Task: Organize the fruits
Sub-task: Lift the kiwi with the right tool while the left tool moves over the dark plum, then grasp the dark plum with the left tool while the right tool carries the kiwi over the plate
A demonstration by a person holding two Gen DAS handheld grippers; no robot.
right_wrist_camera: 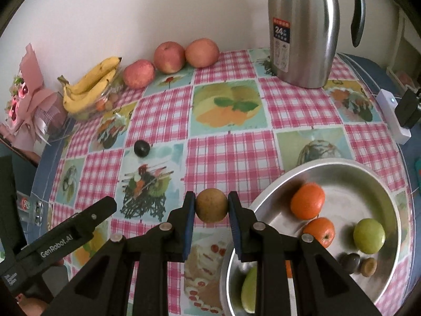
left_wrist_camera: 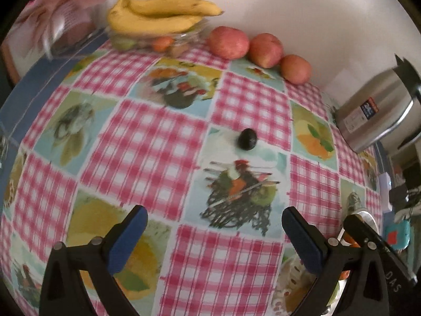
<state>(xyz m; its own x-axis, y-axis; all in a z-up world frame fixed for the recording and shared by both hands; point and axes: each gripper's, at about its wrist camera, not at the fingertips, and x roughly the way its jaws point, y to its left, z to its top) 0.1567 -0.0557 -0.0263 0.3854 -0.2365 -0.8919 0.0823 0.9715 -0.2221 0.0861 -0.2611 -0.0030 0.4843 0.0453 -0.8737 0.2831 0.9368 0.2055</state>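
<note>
The right gripper clamps a small brown round fruit between its blue pads, held above the checked tablecloth just left of the metal bowl. The bowl holds two orange fruits, a green one and two small dark ones (a further green piece shows under the gripper). The left gripper hangs with its fingers spread wide and nothing between them. A small dark fruit lies alone mid-table. Far along the wall sit three apples, bananas on a glass dish, and a steel flask at far right.
</note>
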